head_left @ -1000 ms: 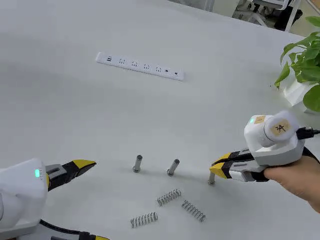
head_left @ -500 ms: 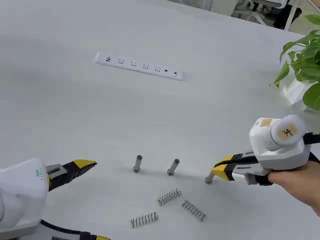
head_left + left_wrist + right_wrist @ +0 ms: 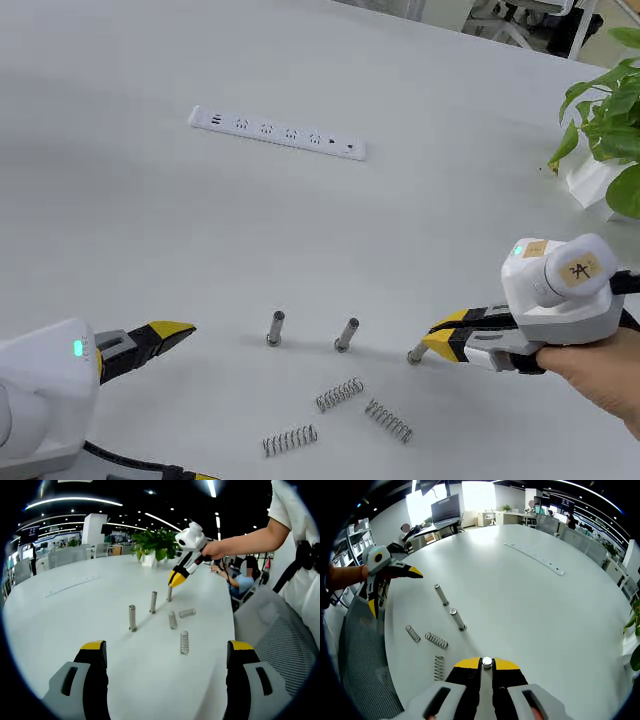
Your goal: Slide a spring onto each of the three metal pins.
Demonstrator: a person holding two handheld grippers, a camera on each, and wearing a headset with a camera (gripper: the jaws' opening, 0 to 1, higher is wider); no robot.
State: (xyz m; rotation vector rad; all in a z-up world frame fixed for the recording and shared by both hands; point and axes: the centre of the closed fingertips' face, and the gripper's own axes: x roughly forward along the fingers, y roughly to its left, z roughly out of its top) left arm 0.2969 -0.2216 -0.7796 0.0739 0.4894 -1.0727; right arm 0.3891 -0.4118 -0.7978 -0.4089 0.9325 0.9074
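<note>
Broadly, an open office with ceiling strip lights and desks carrying monitors surrounds a large pale grey table (image 3: 150, 220), which is matte and shows a curved edge in the gripper views. A leafy green plant (image 3: 608, 110) in a white pot sits at the upper right edge of the head view. A white power strip (image 3: 277, 133) lies flat in the upper middle, well apart from the work.

At the lower right of the head view a bare hand (image 3: 598, 368) holds the right gripper (image 3: 432, 346) nearly level, its yellow-tipped jaws pointing toward frame left. They are clenched on the top end of the held pin (image 3: 416, 353), which leans over; whether its foot touches the table cannot be told. In the right gripper view the pin's round head sits pinched between the jaws at bottom centre.

The left gripper (image 3: 166, 647) enters from the lower left corner of the head view. Its jaws are spread wide, grasping nothing, and it is aimed toward the pins but well apart from them.

At lower centre of the head view the left pin (image 3: 275, 327) and the middle pin (image 3: 346, 334) stand on the table, both bare. Just below them lie the upper spring (image 3: 339, 393), the right spring (image 3: 387, 421) and the lower spring (image 3: 289, 439), all on their sides, near one another but not touching.
</note>
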